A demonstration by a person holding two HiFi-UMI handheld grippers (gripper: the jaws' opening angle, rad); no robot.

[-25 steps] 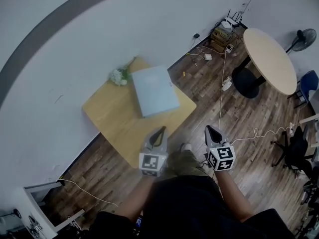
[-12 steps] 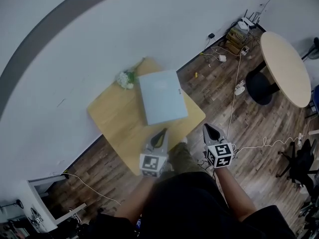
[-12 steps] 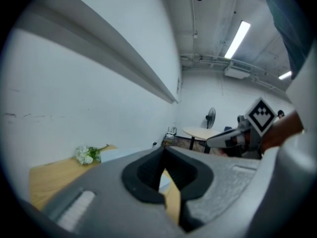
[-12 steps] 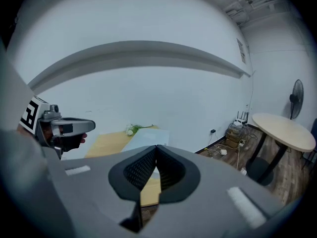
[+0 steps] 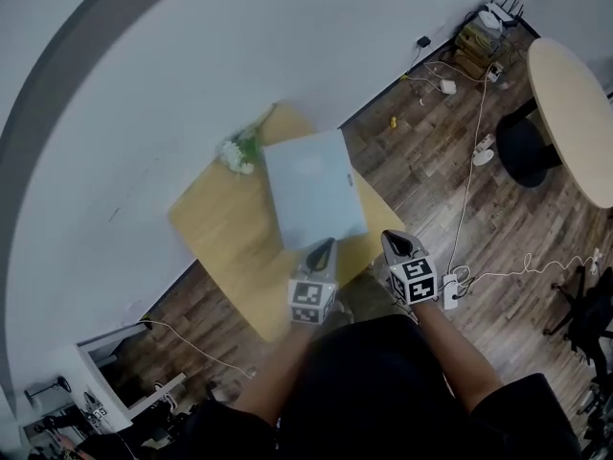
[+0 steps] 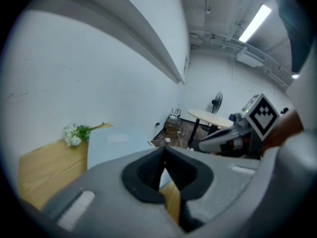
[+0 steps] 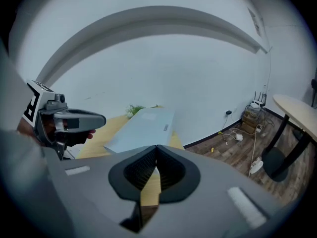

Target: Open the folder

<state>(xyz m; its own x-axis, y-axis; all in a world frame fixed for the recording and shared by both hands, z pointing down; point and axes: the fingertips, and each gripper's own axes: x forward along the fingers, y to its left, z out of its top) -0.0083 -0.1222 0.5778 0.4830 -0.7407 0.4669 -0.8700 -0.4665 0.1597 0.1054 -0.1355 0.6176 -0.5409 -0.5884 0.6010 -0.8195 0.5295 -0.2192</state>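
Wooden floor (image 5: 421,132) surrounds the desk (image 5: 215,223) by the wall.

Head view: the folder (image 5: 314,188) lies shut on the desk, its contents hidden, with flowers (image 5: 237,151) at its far corner. My left hand-held gripper (image 5: 325,246) is over the desk's near edge, just short of the folder. My right hand-held gripper (image 5: 388,238) is just off that edge. Both were farther back a second ago.

Left gripper view: jaws closed and empty. A fan (image 6: 218,101) shows that the head view misses.

Right gripper view: jaws closed and empty. The folder carries a small mark (image 7: 165,127) unseen from above.
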